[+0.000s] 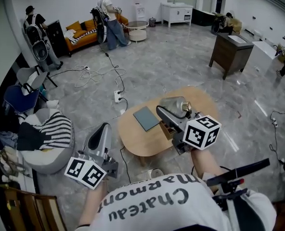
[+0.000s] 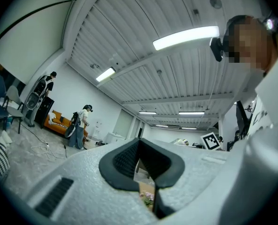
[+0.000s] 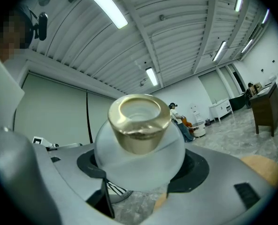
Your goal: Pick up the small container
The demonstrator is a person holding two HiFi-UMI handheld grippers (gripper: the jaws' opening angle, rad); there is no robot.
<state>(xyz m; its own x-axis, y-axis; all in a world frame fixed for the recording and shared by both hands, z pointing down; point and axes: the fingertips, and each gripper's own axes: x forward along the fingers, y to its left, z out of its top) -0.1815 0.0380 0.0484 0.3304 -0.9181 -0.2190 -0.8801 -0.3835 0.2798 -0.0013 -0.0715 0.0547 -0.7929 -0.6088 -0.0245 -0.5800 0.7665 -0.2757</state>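
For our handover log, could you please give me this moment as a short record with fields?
right gripper: shut on the small container
container look: frosted round body, gold neck
container position: in the air over the round wooden table, not resting on it
left gripper: shut, nothing between its jaws, held low beside the table
on table: flat grey-blue pad

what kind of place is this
Probably a big open hall staged as a living space: an orange sofa, a round wooden table, and a white power strip lying on the grey floor.
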